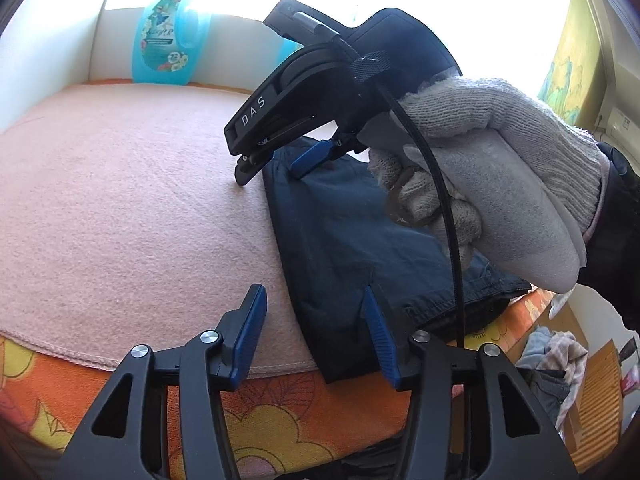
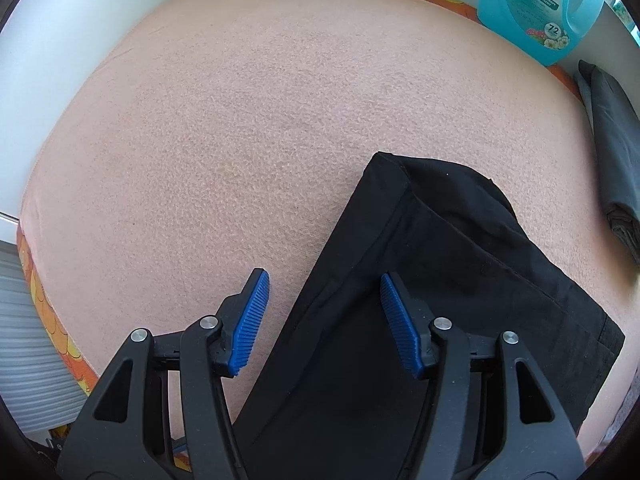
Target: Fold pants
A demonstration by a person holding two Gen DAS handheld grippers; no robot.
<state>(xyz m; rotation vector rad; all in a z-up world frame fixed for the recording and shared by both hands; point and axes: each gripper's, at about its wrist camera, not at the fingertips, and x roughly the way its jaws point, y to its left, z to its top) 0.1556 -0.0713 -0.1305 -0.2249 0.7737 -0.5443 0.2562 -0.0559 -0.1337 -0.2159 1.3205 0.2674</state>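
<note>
Dark navy pants lie folded in a compact stack on a pink blanket. My left gripper is open just above the stack's near left edge. My right gripper, held by a gloved hand, hovers open over the stack's far corner in the left wrist view. In the right wrist view the pants run from under my right gripper, whose jaws stand open above the cloth, holding nothing.
Blue detergent bottles stand at the back by the white wall. A folded grey garment lies at the right edge. An orange flowered sheet shows under the blanket. Loose clothes lie on the floor, right.
</note>
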